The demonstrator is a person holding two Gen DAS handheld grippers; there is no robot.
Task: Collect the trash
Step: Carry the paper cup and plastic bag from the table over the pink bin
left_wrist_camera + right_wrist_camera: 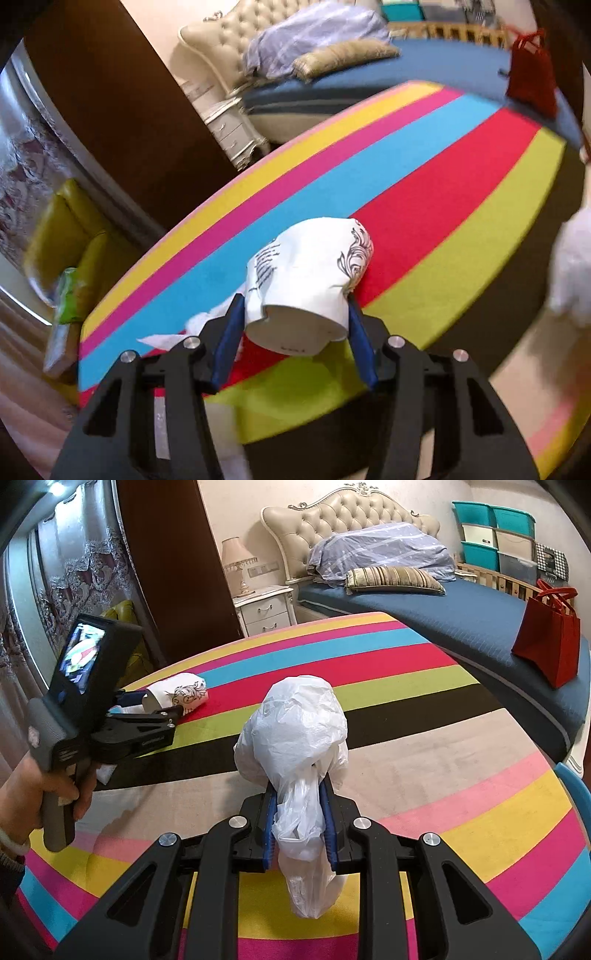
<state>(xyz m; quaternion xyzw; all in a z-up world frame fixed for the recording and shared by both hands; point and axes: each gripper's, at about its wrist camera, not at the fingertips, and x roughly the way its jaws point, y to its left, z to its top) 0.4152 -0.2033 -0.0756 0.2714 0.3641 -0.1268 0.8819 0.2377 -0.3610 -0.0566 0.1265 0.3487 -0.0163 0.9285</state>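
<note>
Your left hand-held gripper (295, 317) has its blue pads on both flanks of the crushed paper cup (310, 280), which lies on the red stripe of the rug (461, 177). Squeeze gently and lift clear. At 3 o'clock, your right hand-held gripper (299, 812) pinches the white bag (295, 731); carry the cup there. The bed (443, 620) stands at 12 o'clock.

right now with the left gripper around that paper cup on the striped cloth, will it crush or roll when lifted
The paper cup looks thin-walled and already dented near its rim, so it would probably buckle under a firm squeeze. It lies on its side between the left gripper fingers, so it may roll if nudged. It seems empty, so likely very light.
</note>
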